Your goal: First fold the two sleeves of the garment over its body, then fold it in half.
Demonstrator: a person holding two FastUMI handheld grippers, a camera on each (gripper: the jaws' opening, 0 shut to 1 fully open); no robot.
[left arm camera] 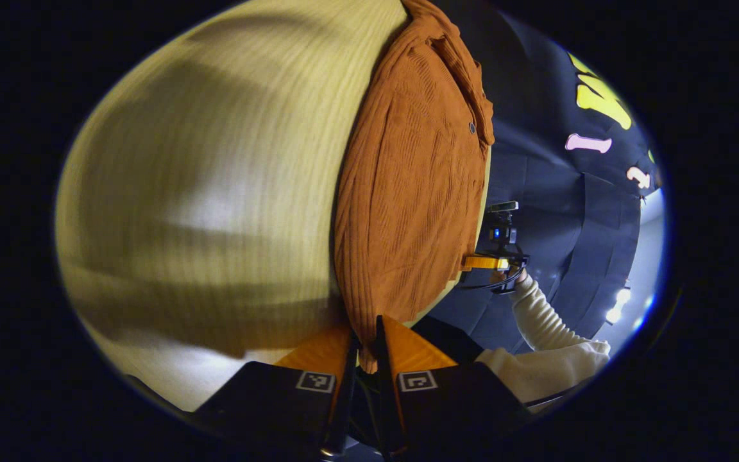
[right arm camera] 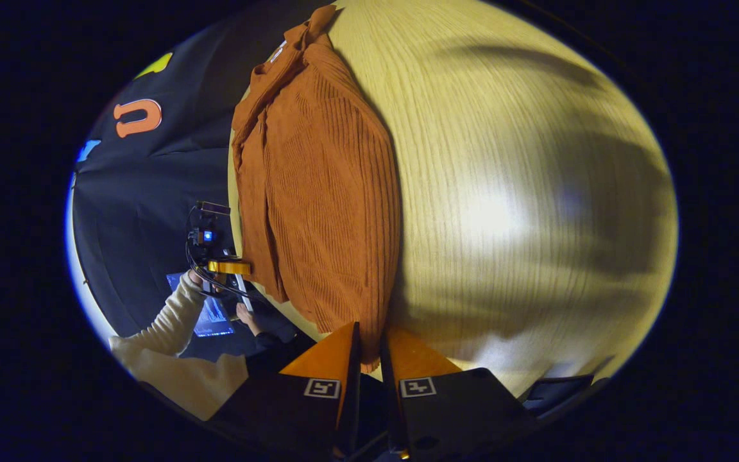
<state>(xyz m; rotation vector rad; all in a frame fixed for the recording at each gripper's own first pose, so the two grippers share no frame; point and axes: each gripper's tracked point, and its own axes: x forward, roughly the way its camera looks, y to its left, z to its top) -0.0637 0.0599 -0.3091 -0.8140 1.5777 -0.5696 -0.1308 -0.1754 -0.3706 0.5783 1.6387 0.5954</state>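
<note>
An orange-brown ribbed garment [left arm camera: 408,192] with a collar and a button lies lengthwise on the pale wooden table [left arm camera: 215,179], narrow, its sleeves laid over the body. My left gripper [left arm camera: 366,350] is shut on the near hem corner, with cloth pinched between its fingers. In the left gripper view, my right gripper [left arm camera: 475,263] sits farther off at the garment's opposite edge. In the right gripper view the garment [right arm camera: 324,192] stretches away from my right gripper [right arm camera: 369,351], which is shut on its hem corner. The left gripper [right arm camera: 241,266] shows at the far edge there.
The wooden table [right arm camera: 504,192] spreads wide beside the garment. A person's cream knitted sleeve [left arm camera: 536,314] [right arm camera: 170,314] reaches in past the table's edge. A lit screen [right arm camera: 209,317] lies below that edge. The black booth wall [left arm camera: 555,212] stands behind.
</note>
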